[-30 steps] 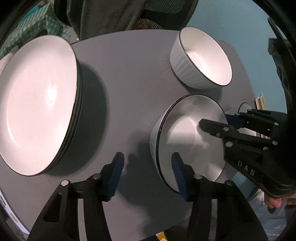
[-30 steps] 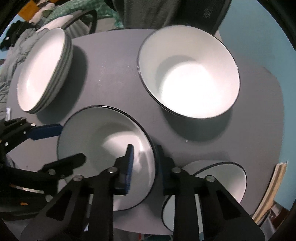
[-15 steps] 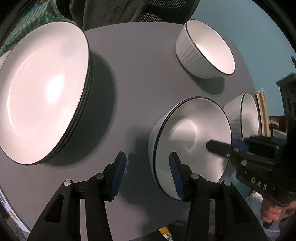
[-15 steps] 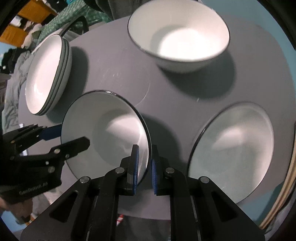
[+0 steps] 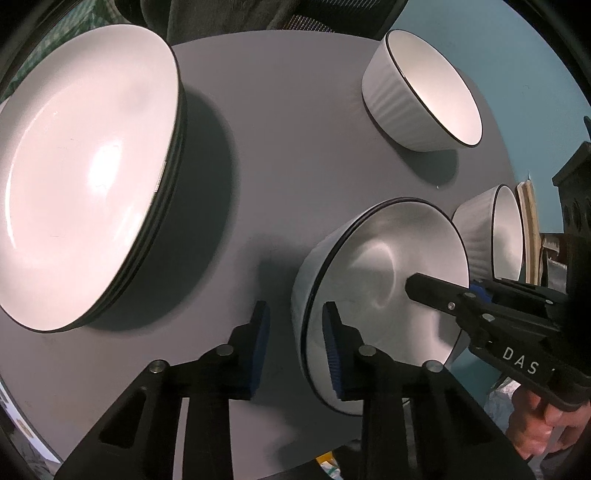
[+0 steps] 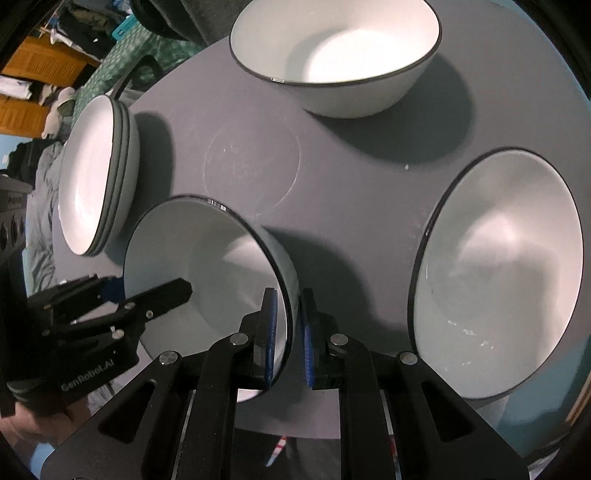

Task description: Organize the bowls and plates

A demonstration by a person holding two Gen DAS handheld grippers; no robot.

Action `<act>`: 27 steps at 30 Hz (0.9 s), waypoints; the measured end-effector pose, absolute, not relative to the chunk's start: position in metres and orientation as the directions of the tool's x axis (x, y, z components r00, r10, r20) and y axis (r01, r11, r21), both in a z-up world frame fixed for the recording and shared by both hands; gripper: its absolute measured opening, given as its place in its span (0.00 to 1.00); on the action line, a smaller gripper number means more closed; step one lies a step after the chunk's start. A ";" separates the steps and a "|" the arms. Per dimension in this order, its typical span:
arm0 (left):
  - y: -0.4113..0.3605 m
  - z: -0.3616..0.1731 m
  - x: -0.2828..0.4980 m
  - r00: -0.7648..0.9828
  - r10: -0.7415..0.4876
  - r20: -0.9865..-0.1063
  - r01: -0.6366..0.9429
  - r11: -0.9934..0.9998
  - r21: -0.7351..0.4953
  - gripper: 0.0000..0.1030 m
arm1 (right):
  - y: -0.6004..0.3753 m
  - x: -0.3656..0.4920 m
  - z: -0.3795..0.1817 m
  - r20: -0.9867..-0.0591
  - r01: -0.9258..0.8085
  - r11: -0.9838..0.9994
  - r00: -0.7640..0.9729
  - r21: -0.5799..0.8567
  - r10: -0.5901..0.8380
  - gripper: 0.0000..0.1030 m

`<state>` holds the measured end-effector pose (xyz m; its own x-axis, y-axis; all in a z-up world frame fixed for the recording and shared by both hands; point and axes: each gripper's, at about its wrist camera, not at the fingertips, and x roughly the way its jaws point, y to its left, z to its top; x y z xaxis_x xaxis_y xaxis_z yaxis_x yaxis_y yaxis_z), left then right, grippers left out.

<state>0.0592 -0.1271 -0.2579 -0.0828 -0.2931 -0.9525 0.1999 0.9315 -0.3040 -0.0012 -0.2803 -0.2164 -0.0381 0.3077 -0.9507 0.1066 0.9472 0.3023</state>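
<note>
A white bowl with a dark rim [image 5: 388,266] [image 6: 207,266] sits near the front of the round grey table [image 5: 277,129]. My left gripper [image 5: 295,343] straddles its near rim. Its jaws are closing, one pad inside and one outside, with a gap still showing on the outer side. My right gripper [image 6: 289,332] is shut on the opposite rim of the same bowl, and one of its fingers [image 5: 432,291] reaches into the bowl. A stack of white plates [image 5: 85,177] [image 6: 92,177] lies to the left. Two more bowls stand apart, one far [image 5: 436,92] [image 6: 332,55] and one at the right [image 5: 506,232] [image 6: 498,266].
A chair draped with dark cloth [image 5: 221,14] stands behind the table. A person's hand [image 5: 535,424] grips the right tool's handle. Flat paper or boards [image 5: 528,229] lean past the right table edge, and clutter [image 6: 29,74] fills the far left. A faint ring mark [image 6: 251,166] marks the tabletop's middle.
The left jaws have narrowed around the bowl's near rim. The right gripper rolled, shifted sideways and closed on the opposite rim, bringing the right-hand bowl fully into its view.
</note>
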 end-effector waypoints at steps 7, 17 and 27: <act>-0.132 -0.271 0.056 -0.104 -0.282 -0.954 0.193 0.935 -0.298 0.12 | -0.273 0.009 -0.217 -0.955 0.120 0.949 -0.020 0.291 0.296 0.12; -0.121 -0.270 0.048 -0.064 -0.275 -0.959 0.195 0.939 -0.282 0.07 | -0.266 0.016 -0.215 -0.967 0.092 0.963 -0.015 0.252 0.255 0.07; -0.126 -0.257 0.048 -0.058 -0.282 -0.958 0.184 0.940 -0.288 0.06 | -0.277 0.018 -0.200 -0.968 0.094 0.964 -0.019 0.248 0.251 0.06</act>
<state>0.0476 -0.1264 -0.2571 -0.0578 -0.2822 -0.9576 0.1840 0.9398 -0.2881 0.0176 -0.2772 -0.2004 -0.0190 0.2507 -0.9679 0.0937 0.9642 0.2479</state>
